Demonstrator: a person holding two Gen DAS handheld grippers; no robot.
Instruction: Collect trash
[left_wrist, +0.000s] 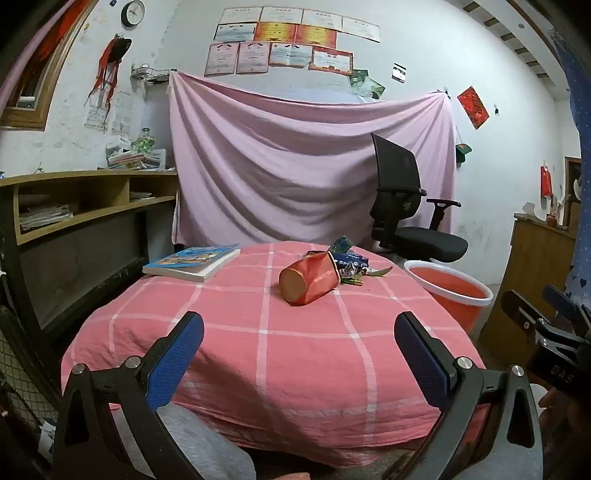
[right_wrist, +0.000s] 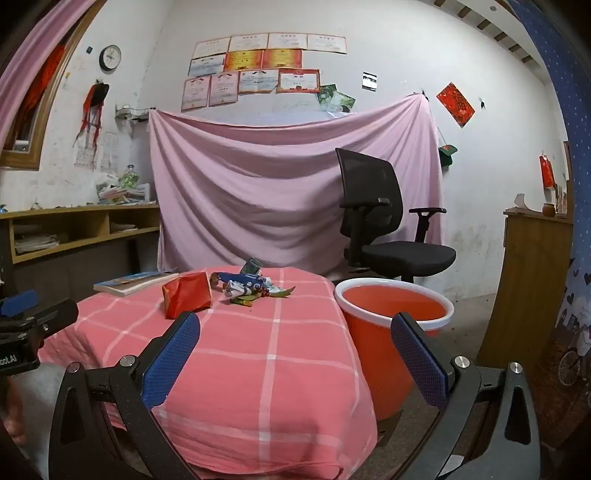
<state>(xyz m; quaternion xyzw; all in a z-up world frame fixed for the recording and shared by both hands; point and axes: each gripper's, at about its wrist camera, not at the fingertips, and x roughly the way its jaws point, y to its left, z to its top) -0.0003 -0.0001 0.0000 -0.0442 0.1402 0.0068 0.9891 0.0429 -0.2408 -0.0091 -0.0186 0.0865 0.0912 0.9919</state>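
Note:
A red crumpled carton (left_wrist: 309, 277) lies on its side on the pink checked table (left_wrist: 280, 354), also in the right wrist view (right_wrist: 187, 294). Behind it lies a small heap of wrappers (left_wrist: 349, 263), a blue packet and green scraps among them (right_wrist: 251, 286). An orange bin with a white rim (left_wrist: 448, 291) stands on the floor right of the table (right_wrist: 391, 314). My left gripper (left_wrist: 299, 332) is open and empty over the table's near part. My right gripper (right_wrist: 295, 332) is open and empty near the table's right edge, beside the bin.
A book (left_wrist: 192, 261) lies at the table's far left. A black office chair (left_wrist: 410, 206) stands behind the bin before a pink hung sheet. A wooden shelf (left_wrist: 85, 206) is left, a wooden cabinet (right_wrist: 532, 280) right.

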